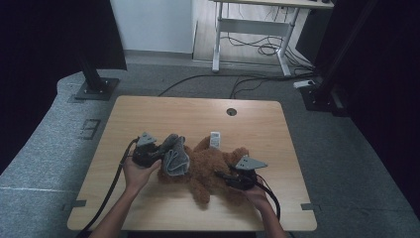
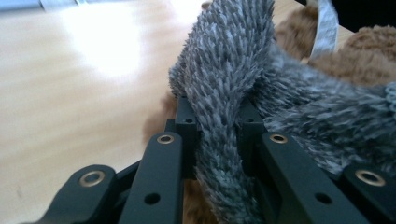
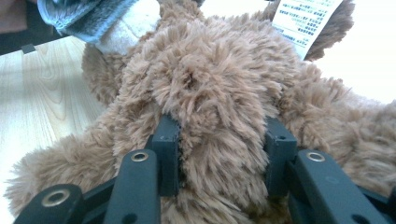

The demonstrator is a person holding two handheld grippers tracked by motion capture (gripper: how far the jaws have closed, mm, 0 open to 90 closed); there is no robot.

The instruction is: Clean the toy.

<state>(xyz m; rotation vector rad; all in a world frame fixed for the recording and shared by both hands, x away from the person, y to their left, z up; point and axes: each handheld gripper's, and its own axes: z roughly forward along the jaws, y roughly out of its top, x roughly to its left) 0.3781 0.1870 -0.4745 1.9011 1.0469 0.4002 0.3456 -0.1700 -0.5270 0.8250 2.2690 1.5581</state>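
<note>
Between left gripper (image 2: 217, 140) fingers: grey fuzzy cloth (image 2: 224, 84), clamped; right gripper (image 3: 219, 140) fingers clamp brown plush teddy bear (image 3: 210, 79). Dressing step; next, draw cloth over bear.

Two hand-held black claws on bare forearms

The left claw (image 1: 148, 154) and the right claw (image 1: 239, 177) are black, each topped by a grey three-cornered plate, with a thick black cable trailing toward the near edge. Seen close in the gripper views, the jaws are matte black bars with brass-ringed holes and small dark screw holes. The forearms are bare, with no sleeves in sight.
</note>
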